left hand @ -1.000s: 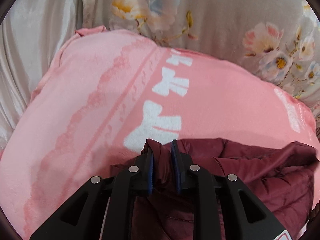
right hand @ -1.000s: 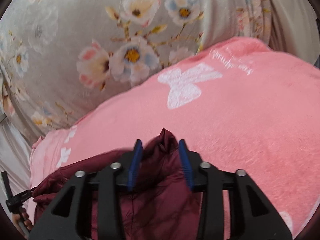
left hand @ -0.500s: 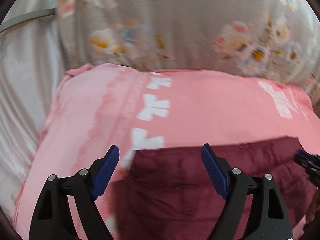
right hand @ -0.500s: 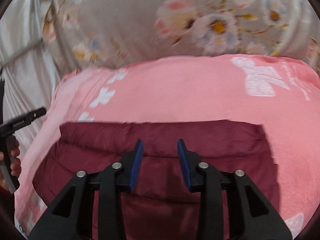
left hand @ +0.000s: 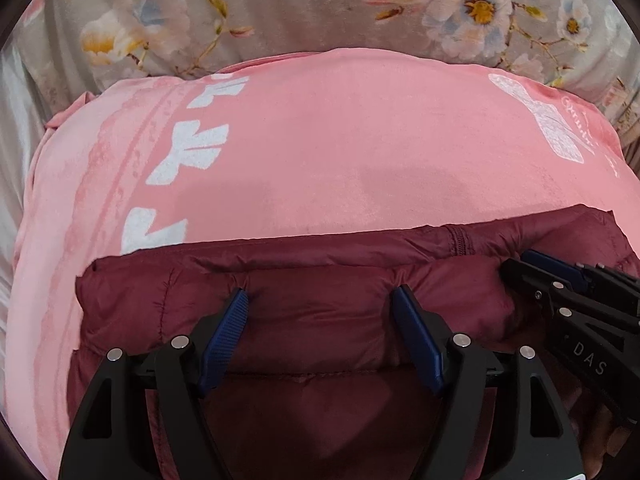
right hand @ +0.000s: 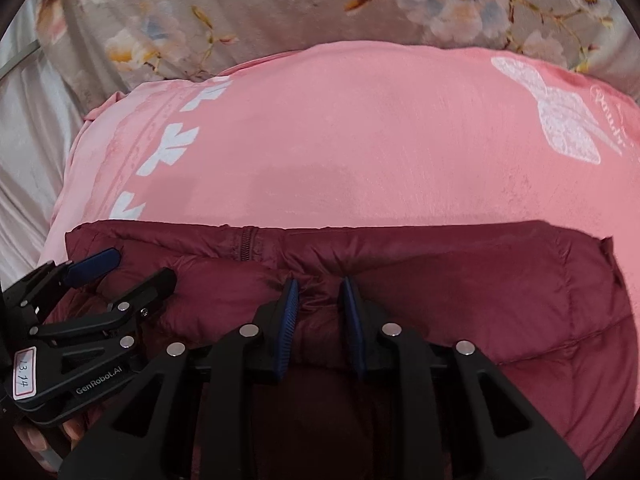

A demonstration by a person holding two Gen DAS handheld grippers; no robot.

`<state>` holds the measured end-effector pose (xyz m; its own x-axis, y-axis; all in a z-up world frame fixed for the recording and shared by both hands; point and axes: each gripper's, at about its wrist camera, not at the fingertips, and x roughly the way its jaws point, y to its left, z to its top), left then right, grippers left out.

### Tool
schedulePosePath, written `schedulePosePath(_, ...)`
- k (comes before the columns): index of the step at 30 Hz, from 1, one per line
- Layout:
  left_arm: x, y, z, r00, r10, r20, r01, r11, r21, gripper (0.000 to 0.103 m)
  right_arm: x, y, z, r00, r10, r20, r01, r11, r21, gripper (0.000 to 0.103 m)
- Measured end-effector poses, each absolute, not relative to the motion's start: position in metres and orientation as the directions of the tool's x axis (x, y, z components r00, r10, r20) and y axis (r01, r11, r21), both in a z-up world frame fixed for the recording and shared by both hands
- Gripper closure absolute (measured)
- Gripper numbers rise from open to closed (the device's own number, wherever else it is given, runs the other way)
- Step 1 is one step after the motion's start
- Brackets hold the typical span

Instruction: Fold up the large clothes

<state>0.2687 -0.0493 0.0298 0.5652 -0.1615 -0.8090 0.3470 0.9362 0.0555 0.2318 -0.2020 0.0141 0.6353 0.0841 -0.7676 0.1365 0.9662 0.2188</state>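
Under me lies a pink blanket point(left hand: 340, 152) printed with white butterflies, spread over a grey floral sheet point(left hand: 288, 4) that fills the far side of both views; a pale satin cloth point(right hand: 28, 128) shows at the left edge. The maroon jacket point(left hand: 320, 308) lies folded on the near part of the blanket, its far edge running straight across, with the zipper point(right hand: 245, 246) showing in that edge. My left claw point(left hand: 320, 304) stands wide over the jacket's left half; its jaws have just been closing a little, but the blue pads point(left hand: 226, 330) sit well apart with puffy quilting under them and nothing pinched. My right claw point(right hand: 318, 304) is over the middle of the jacket, just beside the left one; its jaws have just been closing and now stand narrow, with a ridge of maroon cloth bunched between the pads point(right hand: 288, 320), which look to press on it. The left view alone shows the right claw side-on with DAS lettered on its body. The right view alone shows the left claw side-on, with a small handwritten label and the GenRobot.AI mark, fingertips point(right hand: 34, 436) under it, and the jacket's right end with its quilted panels.
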Motion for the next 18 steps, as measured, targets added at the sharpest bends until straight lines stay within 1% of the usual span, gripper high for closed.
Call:
schedulePosePath(3, 0.276, -0.044, 0.02, 0.568, -0.17, -0.805, 0.316, 0.948, 0.023, 0.029, 0.236, -0.203, 0.007, 0.638, 0.093, -0.764, 0.135, 0.964, 0.23, 0.082)
schedulePosePath(10, 0.276, -0.048, 0.01, 0.607, -0.144, -0.781, 0.286, 0.957, 0.046, 0.027, 0.236, -0.197, 0.002, 0.665, 0.06, -0.744, 0.131, 0.972, 0.195, 0.082)
schedulePosePath(18, 0.277, -0.051, 0.006, 0.618, -0.122, -0.777, 0.276, 0.959, 0.069, 0.026, 0.236, -0.196, 0.0, 0.673, 0.056, -0.737, 0.131, 0.972, 0.193, 0.082)
